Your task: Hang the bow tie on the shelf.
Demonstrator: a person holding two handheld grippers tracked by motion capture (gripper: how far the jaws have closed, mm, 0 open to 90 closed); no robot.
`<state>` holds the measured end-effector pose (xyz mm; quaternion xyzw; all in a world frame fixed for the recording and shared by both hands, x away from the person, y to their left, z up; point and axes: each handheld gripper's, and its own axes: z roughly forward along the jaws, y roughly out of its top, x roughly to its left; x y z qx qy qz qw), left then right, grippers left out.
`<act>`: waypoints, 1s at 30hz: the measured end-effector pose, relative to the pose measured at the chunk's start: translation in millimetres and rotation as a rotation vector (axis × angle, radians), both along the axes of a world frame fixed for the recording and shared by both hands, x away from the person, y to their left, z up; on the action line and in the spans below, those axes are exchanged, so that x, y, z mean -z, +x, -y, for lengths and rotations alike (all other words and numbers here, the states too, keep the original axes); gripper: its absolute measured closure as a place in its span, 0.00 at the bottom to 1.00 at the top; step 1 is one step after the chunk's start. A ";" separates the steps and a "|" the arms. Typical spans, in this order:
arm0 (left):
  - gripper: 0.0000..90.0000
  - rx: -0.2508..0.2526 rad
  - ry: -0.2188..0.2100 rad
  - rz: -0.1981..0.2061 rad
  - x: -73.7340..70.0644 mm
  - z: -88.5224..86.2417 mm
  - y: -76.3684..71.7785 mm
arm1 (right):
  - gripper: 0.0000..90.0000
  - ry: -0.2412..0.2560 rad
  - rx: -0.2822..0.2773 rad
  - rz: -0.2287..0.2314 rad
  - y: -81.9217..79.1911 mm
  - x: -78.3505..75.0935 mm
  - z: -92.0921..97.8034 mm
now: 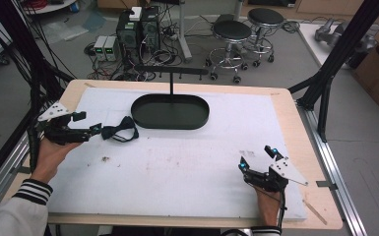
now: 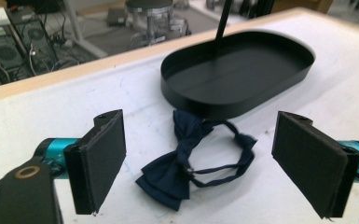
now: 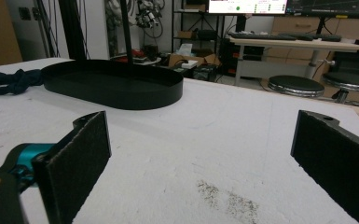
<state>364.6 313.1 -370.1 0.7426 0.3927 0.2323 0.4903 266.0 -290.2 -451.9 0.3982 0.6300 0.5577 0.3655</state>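
A dark navy bow tie (image 1: 120,132) with its strap looped lies on the white mat just left of a black oval tray (image 1: 170,114) with an upright post. In the left gripper view the bow tie (image 2: 186,161) lies between and just beyond the jaws. My left gripper (image 1: 89,124) is open, a short way left of the tie, with nothing held. Over the mat's front right part rests my right gripper (image 1: 257,158), open and holding nothing. In the right gripper view the tray (image 3: 114,84) and the bow tie (image 3: 11,80) lie far off at the upper left.
The white mat (image 1: 187,162) covers a wooden table (image 1: 295,123). A dirty smudge (image 3: 228,198) marks the mat ahead of the right gripper. Beyond the table stand stools (image 1: 232,37), computers (image 1: 138,29) and cables. A black frame post (image 1: 342,54) rises at the right.
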 end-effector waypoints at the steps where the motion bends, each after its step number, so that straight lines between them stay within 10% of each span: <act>1: 0.21 0.003 0.011 -0.009 -1.4 0.9 2.7 | 0.04 0.000 0.000 0.000 0.0 0.0 0.0; 30: 0.24 0.122 0.382 -0.262 -3.6 47.4 68.4 | 0.04 0.010 0.003 -0.003 -0.1 0.1 0.7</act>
